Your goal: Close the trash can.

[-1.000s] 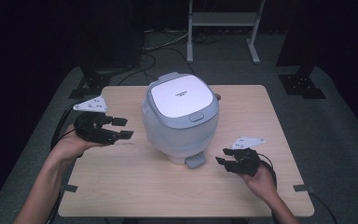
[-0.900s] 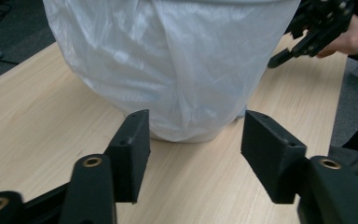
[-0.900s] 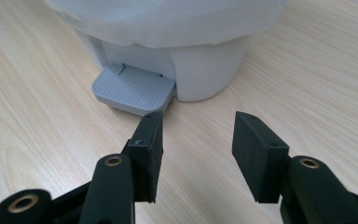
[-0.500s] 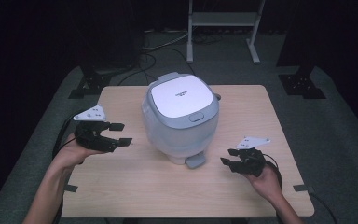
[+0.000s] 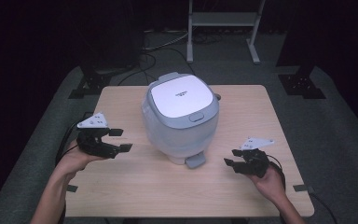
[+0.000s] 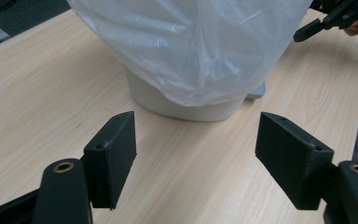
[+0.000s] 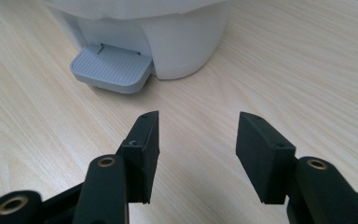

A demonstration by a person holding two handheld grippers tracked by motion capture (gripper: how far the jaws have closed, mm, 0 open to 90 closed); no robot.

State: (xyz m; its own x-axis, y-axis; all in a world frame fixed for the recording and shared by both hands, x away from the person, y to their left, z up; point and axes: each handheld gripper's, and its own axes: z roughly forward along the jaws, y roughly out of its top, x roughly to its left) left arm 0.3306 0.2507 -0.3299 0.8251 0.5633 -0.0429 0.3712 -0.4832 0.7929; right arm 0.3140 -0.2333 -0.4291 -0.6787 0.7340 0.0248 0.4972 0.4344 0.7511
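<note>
Standing between both grippers' spread, empty fingers point(image 6: 109, 156), apart from each: bagged pedal bin point(image 5: 180, 116)

table point(image 5: 130, 196): light wood | on it: white pedal bin point(image 5: 181, 116), plastic-lined
</note>
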